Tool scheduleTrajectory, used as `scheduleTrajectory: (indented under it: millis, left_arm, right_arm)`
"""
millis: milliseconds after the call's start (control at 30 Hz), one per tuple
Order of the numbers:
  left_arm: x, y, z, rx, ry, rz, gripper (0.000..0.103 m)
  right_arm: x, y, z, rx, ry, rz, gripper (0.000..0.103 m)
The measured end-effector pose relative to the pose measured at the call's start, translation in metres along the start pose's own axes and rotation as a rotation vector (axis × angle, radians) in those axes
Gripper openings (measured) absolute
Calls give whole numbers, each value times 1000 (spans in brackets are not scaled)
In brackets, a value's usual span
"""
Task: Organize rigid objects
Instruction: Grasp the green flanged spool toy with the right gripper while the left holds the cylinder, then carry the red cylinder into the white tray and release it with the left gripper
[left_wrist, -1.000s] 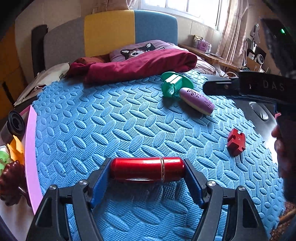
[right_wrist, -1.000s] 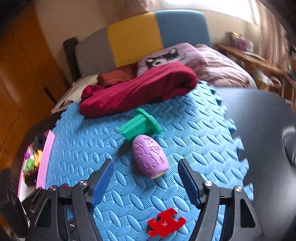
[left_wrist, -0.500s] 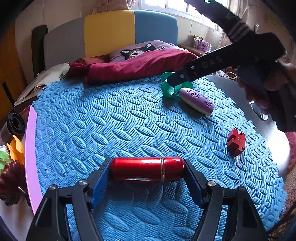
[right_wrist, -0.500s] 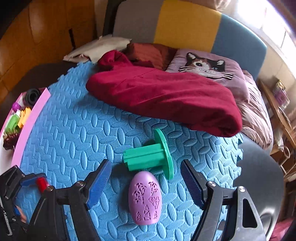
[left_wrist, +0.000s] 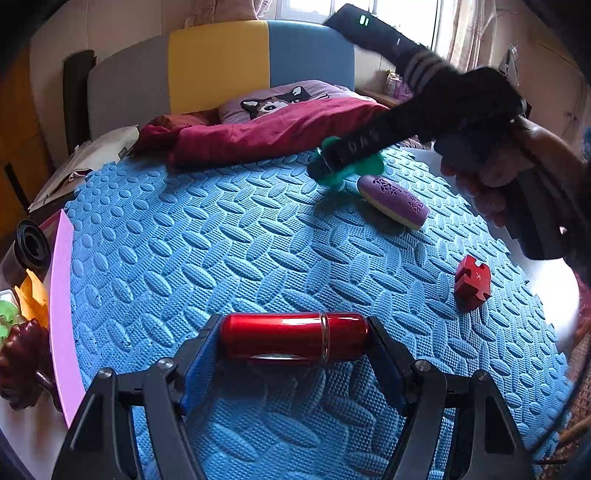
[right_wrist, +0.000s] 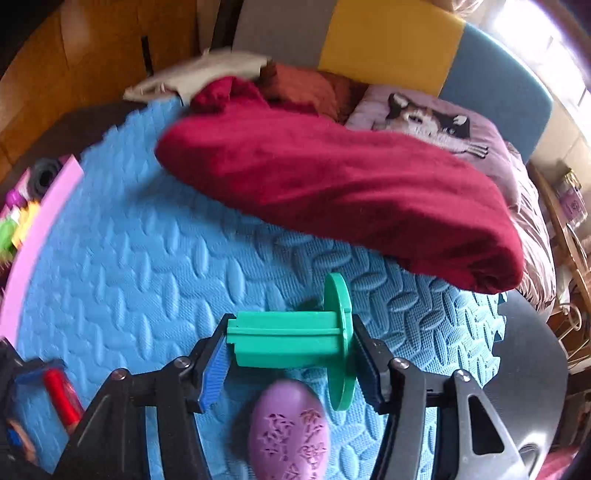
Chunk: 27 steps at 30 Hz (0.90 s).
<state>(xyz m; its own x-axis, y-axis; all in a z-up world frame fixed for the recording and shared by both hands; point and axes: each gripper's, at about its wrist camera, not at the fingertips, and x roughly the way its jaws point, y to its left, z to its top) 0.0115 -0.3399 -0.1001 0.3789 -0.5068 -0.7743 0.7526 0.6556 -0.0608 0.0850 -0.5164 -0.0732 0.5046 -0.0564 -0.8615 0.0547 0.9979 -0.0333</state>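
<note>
My left gripper (left_wrist: 293, 341) is shut on a shiny red cylinder (left_wrist: 291, 339), gripped end to end just above the blue foam mat (left_wrist: 221, 240). My right gripper (right_wrist: 291, 363) reaches down at the far right of the mat, and its jaws are closing on a green flanged spool (right_wrist: 288, 339). One pad touches the spool's plain end and the other its flange. A purple egg-shaped piece (right_wrist: 290, 432) lies just behind the spool, under the gripper. In the left wrist view the right gripper (left_wrist: 332, 162) covers part of the spool (left_wrist: 364, 168). A red puzzle block (left_wrist: 472, 282) stands at the right.
A pink-edged tray (left_wrist: 64, 314) with several toys borders the mat's left side. A dark red blanket (right_wrist: 332, 184) and a cat pillow (right_wrist: 432, 118) lie beyond the mat's far edge. Bare black tabletop (right_wrist: 532, 369) shows to the right.
My right gripper has moved forward past the purple egg to the green spool and narrowed its jaws around it. The left gripper and its red cylinder have stayed put.
</note>
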Motion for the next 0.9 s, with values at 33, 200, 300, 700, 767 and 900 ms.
scheduleTrajectory:
  millis: [33,200,300,700,767,900]
  left_arm:
    - [0,0,0,2,1,3,75]
    - [1,-1,0,5,1,7,75]
    - [2,-1,0,6,0,7,75]
    - [0,-1,-1,8,-4,18,75]
    - [0,0,-1,1,-6,32,75]
    - [-2,14,-1,-69,-18,24,74]
  right_arm:
    - [-8,5,0,-2,-30,-7,59]
    - [-54,22,-11,44,-139,-18,60]
    - [-80,26,-32,133,-174,31,60]
    - [-113,53,-126,247,-151,45,60]
    - [-110,62,-128,208,-153,44,60]
    - [-97,82,-132,117,-125,-24,60]
